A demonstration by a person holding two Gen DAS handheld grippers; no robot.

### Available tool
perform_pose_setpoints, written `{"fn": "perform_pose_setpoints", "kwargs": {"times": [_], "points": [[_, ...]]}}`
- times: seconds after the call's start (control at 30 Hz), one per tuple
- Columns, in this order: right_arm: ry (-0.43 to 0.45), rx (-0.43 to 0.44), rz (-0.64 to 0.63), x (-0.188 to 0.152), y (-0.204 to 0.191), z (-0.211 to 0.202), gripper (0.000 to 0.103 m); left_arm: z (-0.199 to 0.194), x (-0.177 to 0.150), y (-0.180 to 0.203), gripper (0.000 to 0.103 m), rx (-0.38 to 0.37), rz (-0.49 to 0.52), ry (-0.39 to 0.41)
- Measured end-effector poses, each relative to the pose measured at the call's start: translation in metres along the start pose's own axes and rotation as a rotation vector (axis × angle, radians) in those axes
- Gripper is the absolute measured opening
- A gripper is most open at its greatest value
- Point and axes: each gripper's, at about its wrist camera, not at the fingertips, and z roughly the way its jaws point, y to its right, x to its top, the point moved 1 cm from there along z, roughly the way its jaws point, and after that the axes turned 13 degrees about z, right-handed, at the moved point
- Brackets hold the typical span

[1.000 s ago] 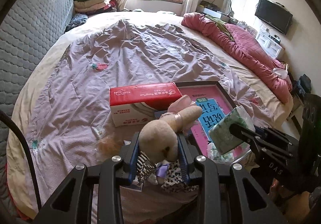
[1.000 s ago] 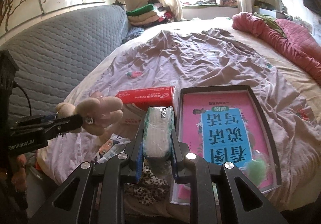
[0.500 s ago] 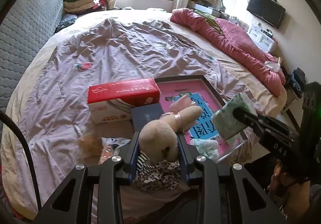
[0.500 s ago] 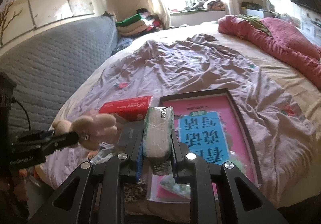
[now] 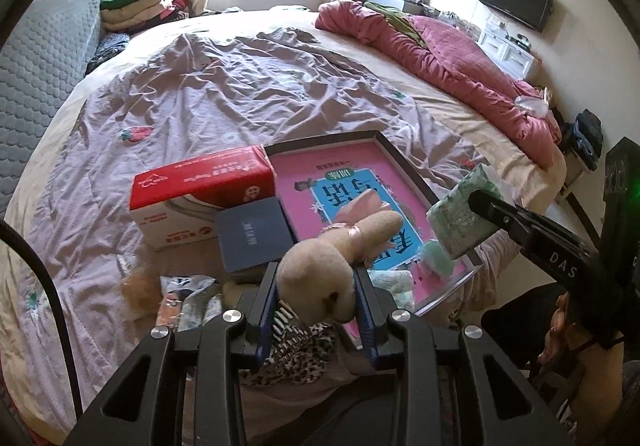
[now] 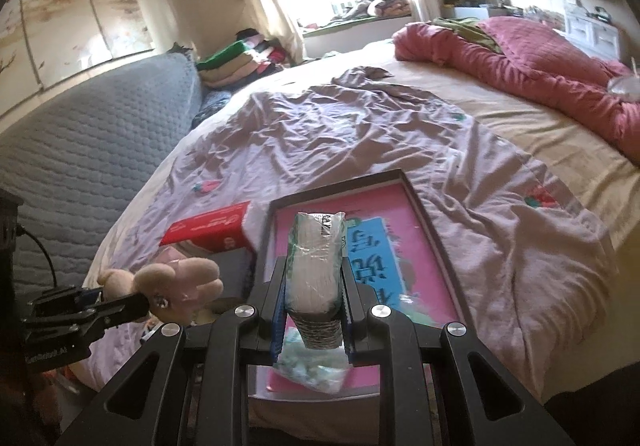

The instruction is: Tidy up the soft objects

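Note:
My left gripper (image 5: 316, 286) is shut on a beige plush rabbit (image 5: 320, 270) with pink ears, held above the near edge of the bed. In the right wrist view the same rabbit (image 6: 180, 286) shows at the lower left in that gripper (image 6: 120, 306). A green-and-white tissue pack (image 6: 316, 266) stands upright between the pads of my right gripper (image 6: 314, 310), which is shut on it. The left wrist view has this pack (image 5: 460, 218) at the right, over the corner of a shallow dark-rimmed box (image 5: 404, 166) with a pink and blue picture book inside.
A red and white carton (image 5: 200, 198) and a dark blue case (image 5: 252, 234) lie left of the box. Leopard-print cloth (image 5: 296, 358), wrappers (image 5: 184, 294) and a small green packet (image 5: 436, 258) crowd the near edge. A pink quilt (image 5: 440, 50) lies at the far right.
Both grippers have moved sideways along the bed's near edge, each still holding its object. The dark blue case has come into view beside the carton.

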Motion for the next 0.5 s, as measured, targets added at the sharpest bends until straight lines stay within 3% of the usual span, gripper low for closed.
{"fn": "perform_pose_setpoints", "kwargs": {"times": [0.5], "points": [[-0.02,-0.017,0.047,-0.005,0.026,0.013,0.023,0.045,-0.001,0.015,0.035,-0.038,-0.002,-0.087]]}}
